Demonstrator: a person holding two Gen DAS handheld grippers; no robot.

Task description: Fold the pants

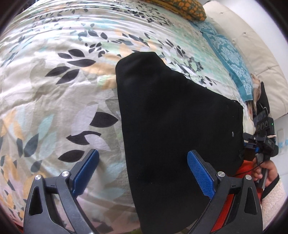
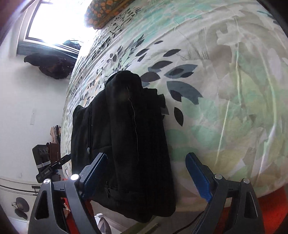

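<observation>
Black pants point(image 1: 171, 126) lie folded in a compact stack on a leaf-patterned bedspread point(image 1: 54, 90), near the bed's front edge. In the right wrist view the pants point(image 2: 126, 135) show layered folds and a loose thread. My left gripper point(image 1: 143, 164) is open and empty, its blue pads apart just above the pants' near edge. My right gripper point(image 2: 146, 167) is open and empty, hovering over the pants' near end. The right gripper point(image 1: 259, 142) also shows in the left wrist view, at the pants' right side, held by a hand.
Teal patterned pillows point(image 1: 232, 59) and an orange floral pillow point(image 1: 183, 9) lie at the head of the bed by a cream headboard point(image 1: 255, 45). A window point(image 2: 57, 19) and dark clothing point(image 2: 52, 66) hanging on the wall are beyond the bed. An orange-red surface point(image 2: 270, 207) lies below the bed edge.
</observation>
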